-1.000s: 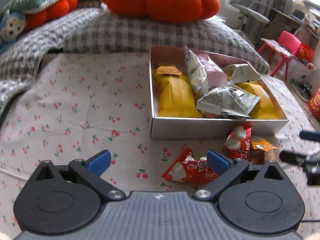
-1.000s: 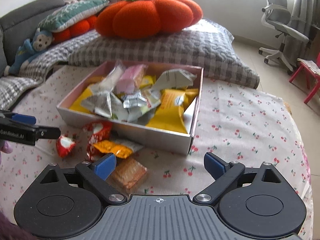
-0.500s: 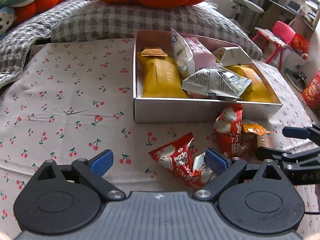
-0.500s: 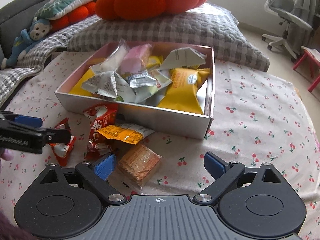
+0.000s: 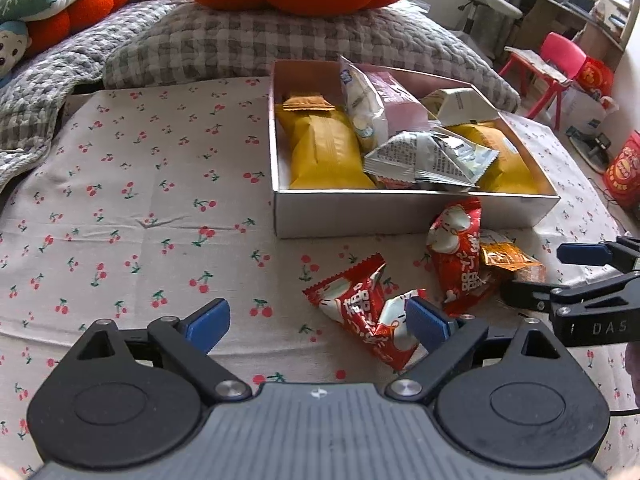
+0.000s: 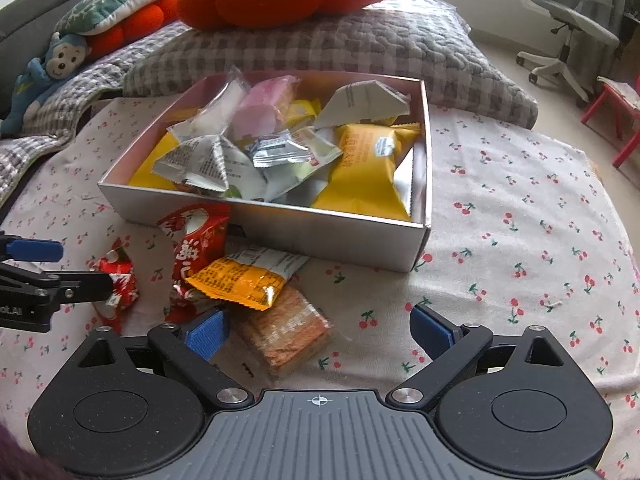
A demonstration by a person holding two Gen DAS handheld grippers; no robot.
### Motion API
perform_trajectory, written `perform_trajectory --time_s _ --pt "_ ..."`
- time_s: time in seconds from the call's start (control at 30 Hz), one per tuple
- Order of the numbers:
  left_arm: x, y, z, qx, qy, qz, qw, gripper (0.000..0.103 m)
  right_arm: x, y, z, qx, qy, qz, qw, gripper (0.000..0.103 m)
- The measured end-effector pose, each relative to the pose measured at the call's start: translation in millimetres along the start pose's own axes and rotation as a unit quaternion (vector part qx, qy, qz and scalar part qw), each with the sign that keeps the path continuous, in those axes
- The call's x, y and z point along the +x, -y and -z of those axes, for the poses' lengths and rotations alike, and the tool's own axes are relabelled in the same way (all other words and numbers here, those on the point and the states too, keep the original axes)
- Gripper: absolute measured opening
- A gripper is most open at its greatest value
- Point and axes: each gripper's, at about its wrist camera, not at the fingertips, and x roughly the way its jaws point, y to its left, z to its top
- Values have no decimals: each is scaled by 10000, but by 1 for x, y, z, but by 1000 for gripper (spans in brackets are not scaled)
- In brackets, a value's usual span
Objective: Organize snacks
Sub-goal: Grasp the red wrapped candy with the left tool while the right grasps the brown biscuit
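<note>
the left tool (image 5: 318,322) gapes wide, its jaws just closing a little around a red snack packet (image 5: 362,310) with white chinese characters. the right tool (image 6: 320,330), marked "das", stands open over a cracker pack (image 6: 286,326) beside the box (image 6: 340,228).

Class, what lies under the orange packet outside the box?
The orange packet overlaps a cracker pack and a red packet; whatever else lies beneath is covered.
</note>
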Motion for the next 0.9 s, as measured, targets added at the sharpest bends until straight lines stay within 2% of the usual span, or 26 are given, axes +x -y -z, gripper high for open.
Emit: perform_trajectory --time_s 0.1,0.33,0.43,0.47,0.53,0.6,0.67,0.77,0.87,0.9 --pt "3 7 0 57 1 21 10000 91 1 -5 1 -134 -28 -88 9999 98" --pt "9 19 1 172 -82 110 9998 81 1 -14 4 -369 20 -2 9993 96" --pt "12 21 2 174 -184 143 9996 73 -1 -12 4 -366 43 20 9993 95" --pt "13 21 2 196 -228 147 9994 66 -2 -11 4 -362 53 8 9993 94" --pt "12 22 2 258 -201 171 9993 61 -2 -9 4 -353 44 -34 9994 88" --pt "10 22 1 264 -198 231 9992 51 -2 -7 4 -353 26 -45 9994 82" --pt "10 22 1 232 -207 249 9992 46 -2 -6 4 -346 0 -86 9994 78" --pt "9 24 1 237 -178 275 9992 33 -2 -7 5 -375 -28 -175 9991 68" --pt "8 25 0 237 -123 204 9994 29 -2 -10 5 -427 -52 -203 9989 63" --pt "7 25 -1 227 -105 191 9995 26 -2 -11 5 -438 -64 -231 9988 57"
